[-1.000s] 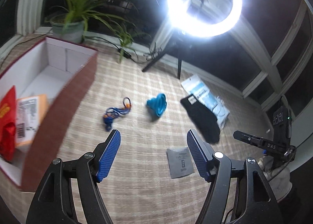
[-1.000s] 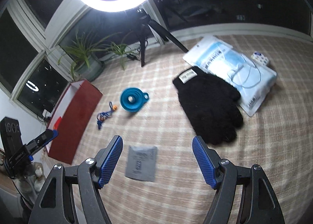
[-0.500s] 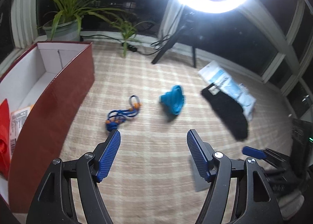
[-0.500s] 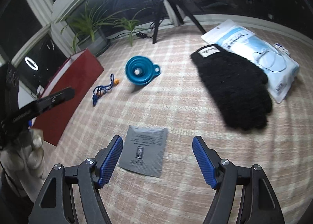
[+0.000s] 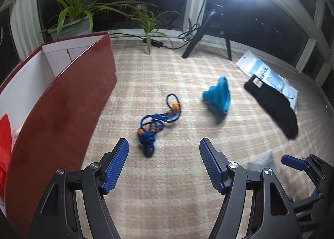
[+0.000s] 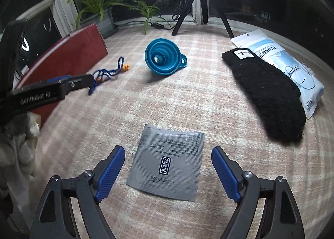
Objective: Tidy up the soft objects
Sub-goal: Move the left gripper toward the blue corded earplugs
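The right gripper stands wide, its jaws just opened further, w/ nothing pressed between them: the flat grey foil sachet lies on the checked cloth directly under and ahead, long axis approx. pointing away. The left gripper is wide and empty too; the tangled blue cord, w/ orange plugs, lies just ahead, between its fingers' line. The fuzzy black glove lies farther right.
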### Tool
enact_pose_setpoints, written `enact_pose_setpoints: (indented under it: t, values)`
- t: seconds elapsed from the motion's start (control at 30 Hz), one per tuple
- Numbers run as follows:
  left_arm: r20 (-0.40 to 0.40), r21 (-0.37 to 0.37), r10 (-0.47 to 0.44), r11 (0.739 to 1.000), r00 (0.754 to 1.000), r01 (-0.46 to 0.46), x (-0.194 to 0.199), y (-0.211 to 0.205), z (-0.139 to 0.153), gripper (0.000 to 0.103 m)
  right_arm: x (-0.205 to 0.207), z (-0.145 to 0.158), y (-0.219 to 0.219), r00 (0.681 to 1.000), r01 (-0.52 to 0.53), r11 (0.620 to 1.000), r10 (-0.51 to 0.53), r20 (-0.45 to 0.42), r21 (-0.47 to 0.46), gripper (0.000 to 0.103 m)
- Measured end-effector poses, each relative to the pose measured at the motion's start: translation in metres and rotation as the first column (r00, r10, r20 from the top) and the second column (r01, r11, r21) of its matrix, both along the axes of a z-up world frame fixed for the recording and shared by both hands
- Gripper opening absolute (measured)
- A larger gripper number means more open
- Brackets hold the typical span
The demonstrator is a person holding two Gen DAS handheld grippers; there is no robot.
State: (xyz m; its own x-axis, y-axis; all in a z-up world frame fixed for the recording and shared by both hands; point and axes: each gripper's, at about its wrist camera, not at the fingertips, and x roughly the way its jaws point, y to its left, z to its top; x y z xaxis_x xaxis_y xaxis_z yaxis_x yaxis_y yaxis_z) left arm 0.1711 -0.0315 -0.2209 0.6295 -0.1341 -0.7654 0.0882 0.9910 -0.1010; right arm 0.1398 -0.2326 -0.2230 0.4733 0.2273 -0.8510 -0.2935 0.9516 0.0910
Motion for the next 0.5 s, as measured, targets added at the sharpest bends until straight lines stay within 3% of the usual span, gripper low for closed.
enact_pose_setpoints:
  t: [0.17,0.5]
  values:
    - [-0.018,0.032,-0.015,0.999,1.0,0.016,0.014,-0.003,-0.015,0.07,-0.004,-0.012,0.019,0.999,-0.035,0.993,0.036,0.007,-0.115,0.085]
    - [-0.029,-0.015,0.001,1.0,1.0,-0.002,0.028,0.008,-0.024,0.07,0.014,-0.009,-0.01,0.999,0.032,0.987,-0.031,0.011,-0.16,0.09]
